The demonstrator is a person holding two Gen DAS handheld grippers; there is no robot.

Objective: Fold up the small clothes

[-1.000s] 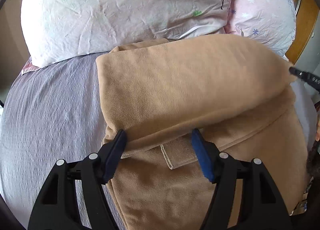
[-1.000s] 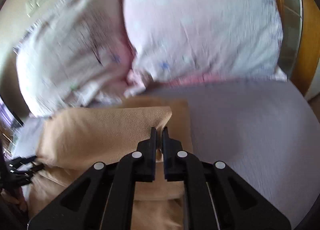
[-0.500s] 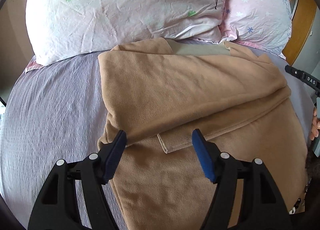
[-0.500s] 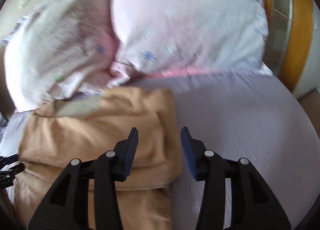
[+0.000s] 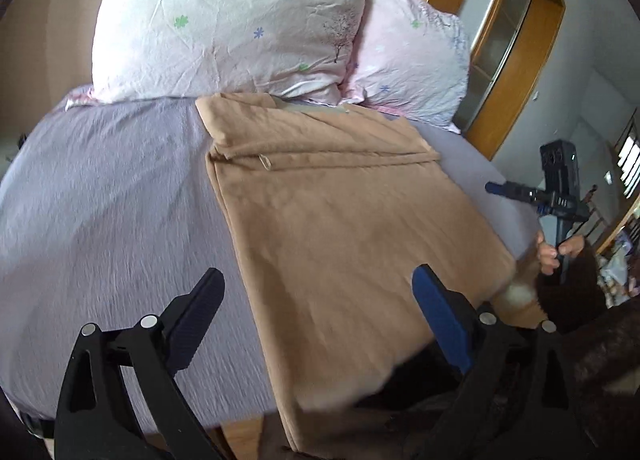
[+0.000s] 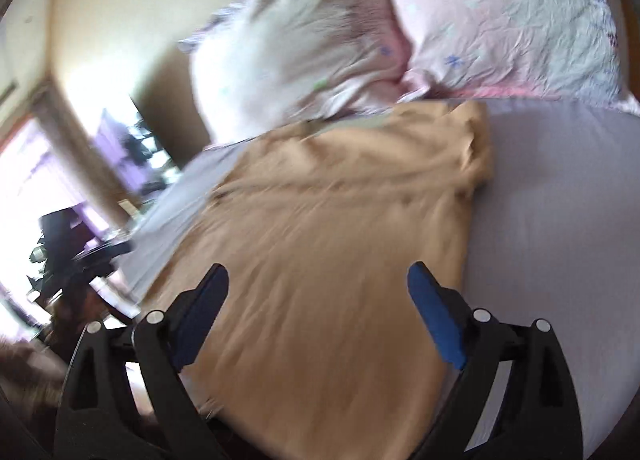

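A tan fleece garment [image 5: 336, 220] lies on the grey bedsheet [image 5: 100, 212], its far end folded over near the pillows. Its near edge hangs over the front of the bed. My left gripper [image 5: 316, 312] is open and empty, held above the garment's near part. My right gripper [image 6: 318, 304] is open and empty above the same garment [image 6: 332, 260], seen blurred in the right wrist view. The right gripper also shows in the left wrist view [image 5: 516, 191] off the garment's right side.
Two floral pillows [image 5: 224, 28] [image 5: 408, 60] lean at the head of the bed. A wooden door frame [image 5: 516, 60] stands at the right. Bare sheet [image 6: 560, 220] lies right of the garment. A bright window and dark furniture [image 6: 68, 236] are at the left.
The right gripper opened and let go of the folded edge, which dropped flat by the pillows. Both grippers then pulled back toward the near end of the bed and opened wider.
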